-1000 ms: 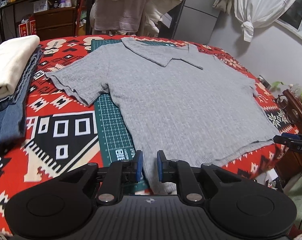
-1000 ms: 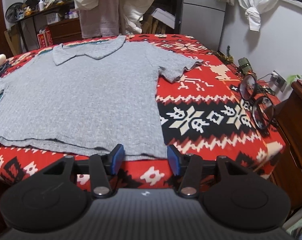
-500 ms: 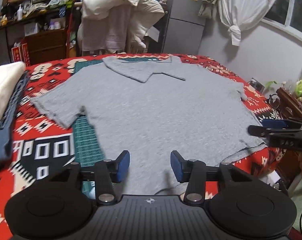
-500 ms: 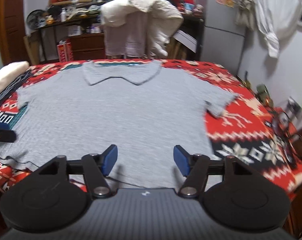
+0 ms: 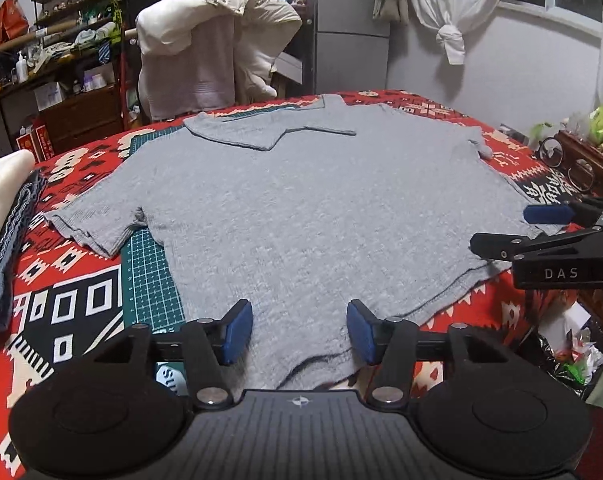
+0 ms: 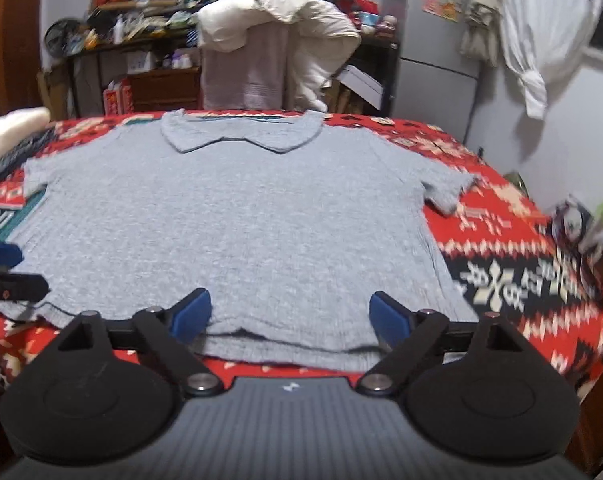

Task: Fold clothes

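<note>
The grey ribbed collared shirt (image 5: 301,216) lies flat on the red patterned surface (image 5: 73,184), hem just ahead of both gaping claws. The left claw (image 5: 299,334) and right claw (image 6: 289,320) should pinch hem corners evenly, lifting together toward the collar.

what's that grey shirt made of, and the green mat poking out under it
Grey polo shirt: looks like a soft ribbed knit, matte, with fine vertical ribs; the fibre can't be told. Green cutting mat: looks like smooth vinyl or rubber with a printed white grid, lying flat on the patterned red blanket.
</note>
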Available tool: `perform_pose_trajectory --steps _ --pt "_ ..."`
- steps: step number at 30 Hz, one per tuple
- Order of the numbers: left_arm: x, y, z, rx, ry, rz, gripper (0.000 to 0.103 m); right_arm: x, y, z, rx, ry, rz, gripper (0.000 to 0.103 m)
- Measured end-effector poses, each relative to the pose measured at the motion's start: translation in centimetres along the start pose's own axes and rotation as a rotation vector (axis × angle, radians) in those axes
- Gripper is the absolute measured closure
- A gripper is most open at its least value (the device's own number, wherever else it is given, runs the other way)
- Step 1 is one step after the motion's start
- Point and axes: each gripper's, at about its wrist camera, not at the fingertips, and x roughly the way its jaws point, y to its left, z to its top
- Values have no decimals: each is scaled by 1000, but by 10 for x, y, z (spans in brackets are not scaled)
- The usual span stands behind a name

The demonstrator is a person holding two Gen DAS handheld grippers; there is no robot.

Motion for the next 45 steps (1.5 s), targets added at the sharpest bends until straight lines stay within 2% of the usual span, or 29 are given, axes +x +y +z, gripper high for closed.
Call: perform_pose_trajectory --steps 2,10,14,16,20,23,24,28,32,33,35,37,39,42,45 --pt "-3 -1 -5 14 -14 3 49 -3 -6 -6 51 -9 12 14" --pt "-13 4 -16 33 -35 -10 47 -10 -12 -14 24 -33 49 13" --pt "-14 0 -18 60 -35 1 46 -15 -11 -21 -13 -23 42 5" --pt "-14 0 -18 63 -35 5 47 -18 -8 -24 -36 -27 38 5" --pt "-17 -3 -19 77 -38 21 54 -25 -8 -25 -30 -21 44 5" --pt "-24 -6 -18 103 -65 33 56 -36 -4 -23 -62 -50 41 8" --pt "-27 -7 -18 114 -78 30 56 -38 -2 -21 -80 -53 43 13" --pt "-32 -20 -13 213 -98 -25 58 -45 7 -14 -161 -48 61 21" --pt "-30 -38 -12 366 -97 -84 60 -48 16 -8 -284 -31 107 38" --pt "-29 -43 -12 412 -96 -91 60 -47 19 -7 -323 -24 114 44" --pt "-24 -51 -13 506 -94 -92 60 -44 23 -8 -415 -6 115 50" --pt "-21 -56 -13 588 -97 -80 61 -43 28 -9 -521 2 117 52" --pt "-17 -56 -13 636 -86 -75 65 -42 33 -13 -634 5 110 57" --pt "-14 -56 -14 705 -65 -85 66 -42 40 -18 -795 -2 100 60" --pt "-15 -59 -20 822 -66 -81 66 -41 44 -23 -951 -14 86 62"
